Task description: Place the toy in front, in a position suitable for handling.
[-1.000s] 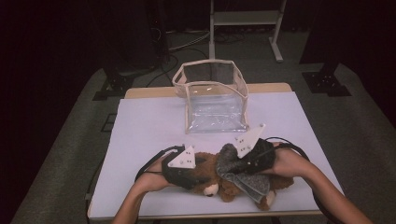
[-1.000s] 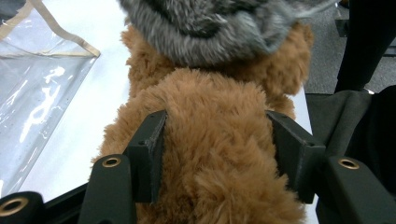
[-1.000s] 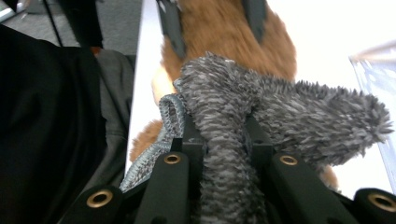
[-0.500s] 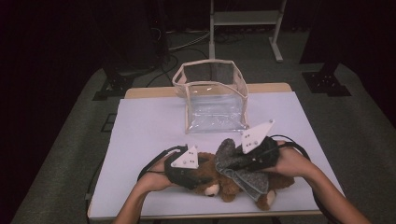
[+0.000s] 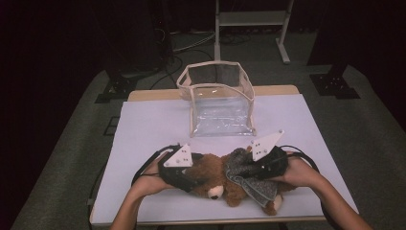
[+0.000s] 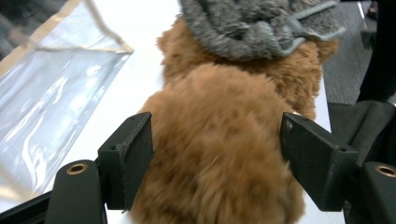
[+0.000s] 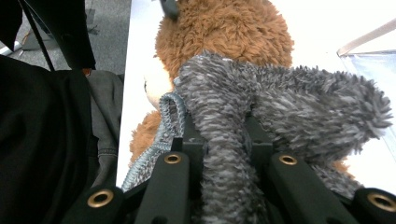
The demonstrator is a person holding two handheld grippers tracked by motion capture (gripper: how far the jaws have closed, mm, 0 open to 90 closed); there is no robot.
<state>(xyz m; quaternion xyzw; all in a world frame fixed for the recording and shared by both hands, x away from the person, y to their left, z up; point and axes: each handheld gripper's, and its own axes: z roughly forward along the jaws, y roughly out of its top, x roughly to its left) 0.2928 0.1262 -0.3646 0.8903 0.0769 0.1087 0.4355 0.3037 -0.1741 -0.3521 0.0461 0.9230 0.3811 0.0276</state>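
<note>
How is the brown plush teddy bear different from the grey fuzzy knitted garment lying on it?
The brown plush teddy bear is a stuffed toy lying on the white table; the grey fuzzy knitted garment is limp cloth draped over the bear's body. The garment is pinched between the right gripper jaws, while the left gripper jaws, which have just been opening, straddle the bear's head with a gap on one side. Both are soft and furry.

left tongs (image 5: 191, 178) just opened around bear (image 5: 218, 178).
</note>
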